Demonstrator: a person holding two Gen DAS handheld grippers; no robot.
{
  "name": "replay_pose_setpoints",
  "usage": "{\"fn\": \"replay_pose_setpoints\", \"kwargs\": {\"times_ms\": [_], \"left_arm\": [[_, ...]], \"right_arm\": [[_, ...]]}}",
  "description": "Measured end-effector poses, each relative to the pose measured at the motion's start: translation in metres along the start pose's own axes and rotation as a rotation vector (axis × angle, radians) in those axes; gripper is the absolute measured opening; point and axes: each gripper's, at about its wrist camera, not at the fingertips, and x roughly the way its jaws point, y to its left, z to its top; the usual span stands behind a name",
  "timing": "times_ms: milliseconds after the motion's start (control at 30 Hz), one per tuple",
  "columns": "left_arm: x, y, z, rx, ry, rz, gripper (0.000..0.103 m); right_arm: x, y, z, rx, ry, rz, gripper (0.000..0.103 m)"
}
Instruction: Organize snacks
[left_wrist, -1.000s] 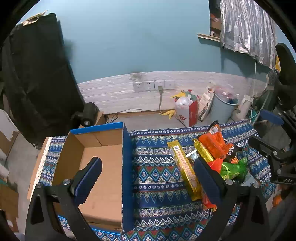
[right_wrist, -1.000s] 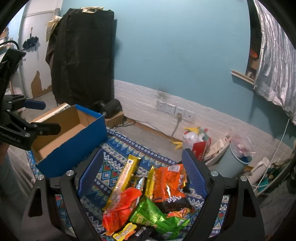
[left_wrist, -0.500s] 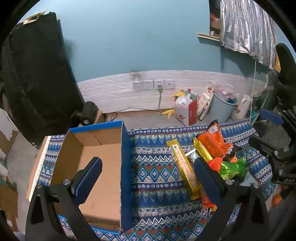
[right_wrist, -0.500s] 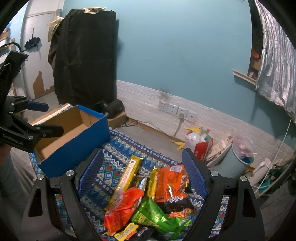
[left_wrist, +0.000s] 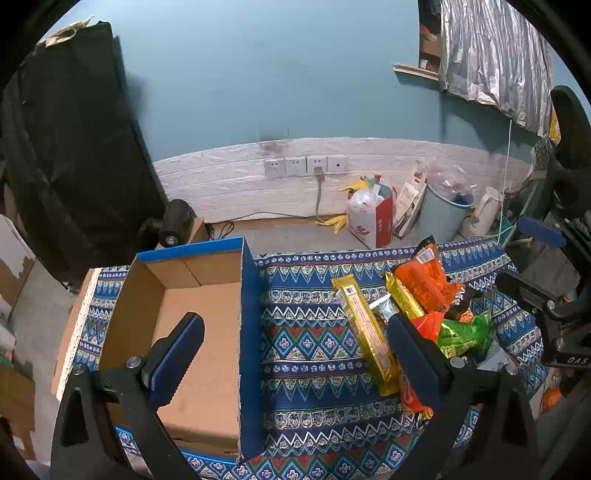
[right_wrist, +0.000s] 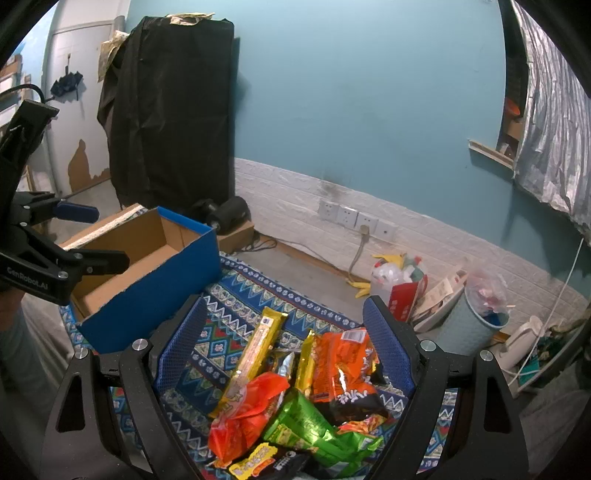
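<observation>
From my left wrist, my left claw (left_wrist: 295, 354) hangs spread and empty, one finger over the open cardboard box (left_wrist: 195, 332), the other hiding part of the snack pile (left_wrist: 417, 314) to the right on the patterned cloth (left_wrist: 310, 332). My right claw (left_wrist: 546, 291) shows at the far right edge, cut off.

From my right wrist, my right claw (right_wrist: 284, 347) gapes wide, holding nothing, framing the pile (right_wrist: 306, 391). Here the near packets show, including a yellow one (right_wrist: 255, 461). The box (right_wrist: 147, 273) sits far left, my left claw (right_wrist: 85, 236) above it.
</observation>
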Motion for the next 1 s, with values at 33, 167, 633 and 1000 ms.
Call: {"fn": "replay_pose_setpoints", "kwargs": {"times_ms": [33,167,633,1000], "left_arm": [[0.0001,0.0,0.0001,0.0,0.0,-0.001,0.101],[0.0,-0.0003,-0.0002,-0.001,0.002,-0.001,0.101],[-0.0001,-0.0012,-0.0018,0.002,0.003,-0.002,0.101],[-0.0002,-0.0014,-0.0028,0.003,0.002,-0.003,0.101]], "right_arm": [[0.0011,0.0008,-0.0003,-0.001,0.001,0.0,0.085],[0.0013,0.001,-0.0005,-0.003,0.002,0.001,0.085],[0.0017,0.0017,-0.0001,-0.003,0.002,0.0,0.085],[0.0018,0.0038,-0.0016,-0.003,0.003,0.003,0.085]]}}
